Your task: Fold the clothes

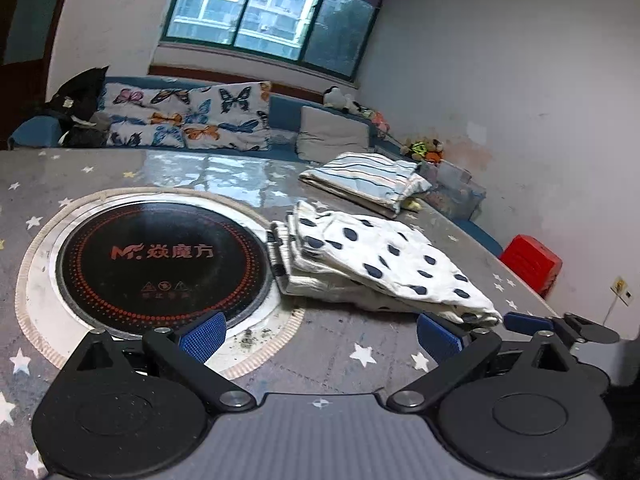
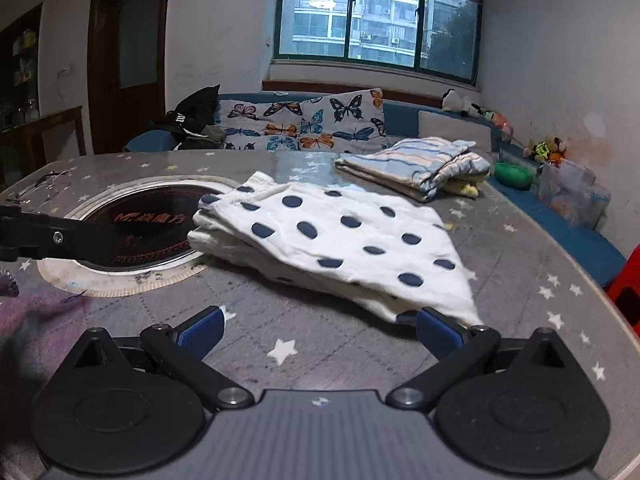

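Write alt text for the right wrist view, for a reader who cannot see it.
A folded white garment with dark blue dots lies on a grey star-print table, just ahead of the open, empty right gripper. Behind it sits a folded striped garment; a round black cooktop is set in the table to its left.

The black round cooktop (image 1: 160, 258) set into the table reads "MF 焱魔方" in orange

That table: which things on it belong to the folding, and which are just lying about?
For the folding:
- polka-dot garment
- striped folded garment

Just lying about:
- induction hob
- butterfly cushions
- red stool
- soft toys
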A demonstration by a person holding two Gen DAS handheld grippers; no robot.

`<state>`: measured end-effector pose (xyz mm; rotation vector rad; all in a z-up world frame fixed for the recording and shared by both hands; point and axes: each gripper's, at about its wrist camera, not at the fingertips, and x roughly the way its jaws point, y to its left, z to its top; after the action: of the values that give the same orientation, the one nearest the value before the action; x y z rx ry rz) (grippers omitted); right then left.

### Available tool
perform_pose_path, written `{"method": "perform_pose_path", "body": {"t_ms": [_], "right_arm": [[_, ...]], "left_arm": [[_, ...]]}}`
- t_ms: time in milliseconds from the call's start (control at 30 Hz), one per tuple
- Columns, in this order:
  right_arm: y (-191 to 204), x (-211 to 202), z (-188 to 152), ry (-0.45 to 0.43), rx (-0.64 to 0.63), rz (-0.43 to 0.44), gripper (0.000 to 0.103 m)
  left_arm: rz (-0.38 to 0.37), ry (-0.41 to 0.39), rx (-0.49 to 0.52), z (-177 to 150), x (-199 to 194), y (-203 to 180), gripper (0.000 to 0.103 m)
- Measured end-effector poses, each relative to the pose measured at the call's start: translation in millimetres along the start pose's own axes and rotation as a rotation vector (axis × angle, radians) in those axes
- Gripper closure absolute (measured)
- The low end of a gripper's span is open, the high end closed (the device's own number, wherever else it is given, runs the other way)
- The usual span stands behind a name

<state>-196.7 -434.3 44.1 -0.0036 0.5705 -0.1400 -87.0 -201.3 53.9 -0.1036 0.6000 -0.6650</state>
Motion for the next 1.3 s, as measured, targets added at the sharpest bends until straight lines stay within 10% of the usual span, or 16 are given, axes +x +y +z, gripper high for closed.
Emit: {"method": "perform_pose_path", "body": {"t_ms": [1300], "right_arm": [[-16.3, -19.5, -24.1, 0.032, 0.192, -0.051, 0.000]], "left_arm": [[0.126, 0.124, 0.106, -39.5, -1.0, -26.1, 0.000]]}}
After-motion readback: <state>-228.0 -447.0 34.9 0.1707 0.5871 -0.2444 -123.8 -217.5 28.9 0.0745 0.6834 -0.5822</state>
